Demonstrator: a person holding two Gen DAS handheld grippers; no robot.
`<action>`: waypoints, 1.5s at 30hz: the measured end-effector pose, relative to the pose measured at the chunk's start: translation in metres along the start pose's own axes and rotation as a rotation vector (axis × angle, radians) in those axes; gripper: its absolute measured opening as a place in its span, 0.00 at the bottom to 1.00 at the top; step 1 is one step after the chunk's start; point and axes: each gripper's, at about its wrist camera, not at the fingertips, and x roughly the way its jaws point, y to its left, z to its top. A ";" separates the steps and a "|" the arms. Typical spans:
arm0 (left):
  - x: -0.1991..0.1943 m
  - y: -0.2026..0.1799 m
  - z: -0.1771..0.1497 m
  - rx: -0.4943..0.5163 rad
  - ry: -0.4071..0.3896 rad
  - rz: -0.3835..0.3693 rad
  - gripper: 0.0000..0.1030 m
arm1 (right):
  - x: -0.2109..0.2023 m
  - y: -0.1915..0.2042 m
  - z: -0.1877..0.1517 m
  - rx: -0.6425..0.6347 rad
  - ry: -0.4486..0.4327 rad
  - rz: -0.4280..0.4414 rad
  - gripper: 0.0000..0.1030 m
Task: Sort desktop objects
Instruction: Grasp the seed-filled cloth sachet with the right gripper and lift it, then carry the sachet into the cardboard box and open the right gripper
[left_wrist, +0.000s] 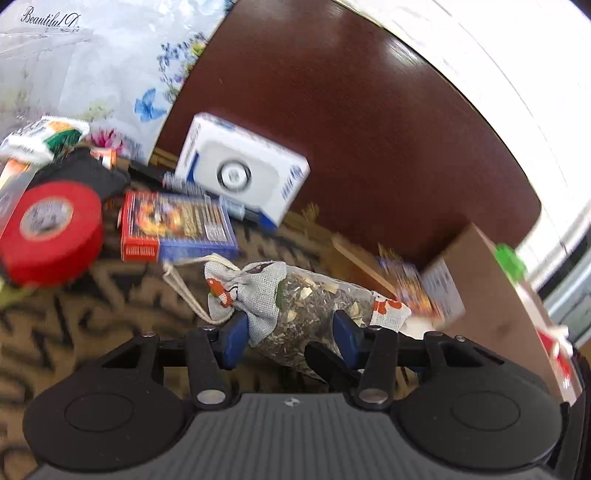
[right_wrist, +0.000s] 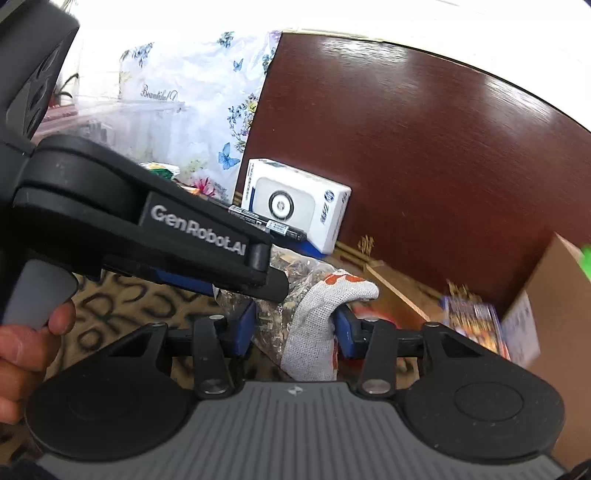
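Observation:
A herb sachet (left_wrist: 314, 295) of grey cloth with a clear window and a drawstring lies on the patterned tablecloth (left_wrist: 92, 302). My left gripper (left_wrist: 291, 332) is shut across its middle, with one blue pad on the gathered cloth neck and the other on the clear side. In the right wrist view the sachet's (right_wrist: 314, 317) grey cloth end stands between the blue pads of my right gripper (right_wrist: 293, 328), which is shut on it. The left gripper's black arm (right_wrist: 199, 229) crosses above the bag from the left, held by a hand (right_wrist: 22, 350).
Behind the sachet lie a red and blue card box (left_wrist: 177, 225), a red tape roll (left_wrist: 51, 229), markers (left_wrist: 236, 210) and a white box (left_wrist: 240, 173). A flowered plastic bag (left_wrist: 110, 66) stands far left, a dark wood panel (left_wrist: 351, 129) behind, a cardboard box (left_wrist: 491, 280) right.

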 end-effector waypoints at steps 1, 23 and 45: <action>-0.007 -0.005 -0.007 0.007 0.019 0.001 0.50 | -0.009 -0.001 -0.004 0.022 0.019 0.013 0.43; -0.104 -0.106 -0.158 0.099 0.173 0.017 0.68 | -0.226 -0.026 -0.140 0.378 0.127 -0.029 0.55; -0.069 -0.109 -0.137 0.148 0.121 0.036 0.67 | -0.213 -0.026 -0.144 0.385 0.132 0.002 0.58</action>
